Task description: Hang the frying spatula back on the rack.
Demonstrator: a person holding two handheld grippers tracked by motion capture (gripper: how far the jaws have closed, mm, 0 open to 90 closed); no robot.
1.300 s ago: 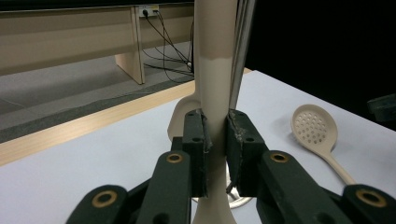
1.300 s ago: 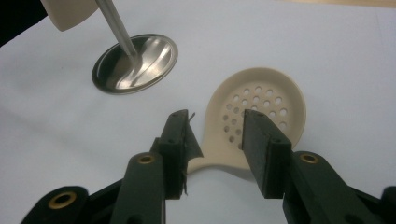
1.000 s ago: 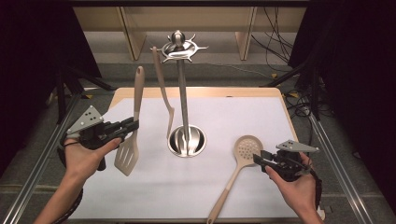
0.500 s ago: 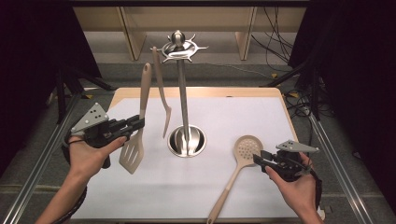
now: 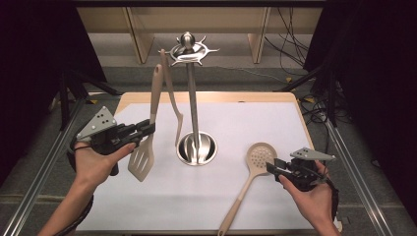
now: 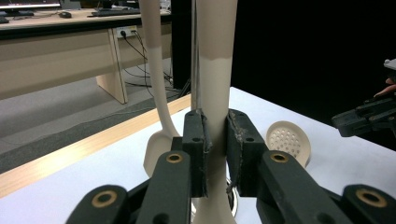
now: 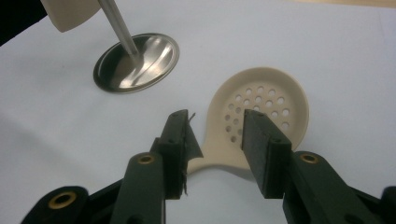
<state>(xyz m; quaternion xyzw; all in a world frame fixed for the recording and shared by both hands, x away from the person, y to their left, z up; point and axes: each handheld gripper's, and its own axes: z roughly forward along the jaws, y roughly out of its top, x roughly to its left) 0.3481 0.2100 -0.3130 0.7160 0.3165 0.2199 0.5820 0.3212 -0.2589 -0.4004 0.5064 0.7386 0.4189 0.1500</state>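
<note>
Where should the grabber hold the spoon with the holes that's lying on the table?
Probably at the neck of the spoon, just below its round holed bowl, coming straight down from above. It lies flat on the table, the handle is narrow there, and the open right gripper already straddles that spot.

Three beige kitchen utensils surround one steel utensil stand [image 5: 195,142]: one slotted turner [image 5: 146,147] just left of the stand, one spoon [image 5: 169,93] hanging from the stand's top, and one perforated skimmer [image 5: 256,160] lying to the stand's right. Two handheld grippers flank the stand, the left gripper [image 5: 147,129] and the right gripper [image 5: 273,167].
</note>
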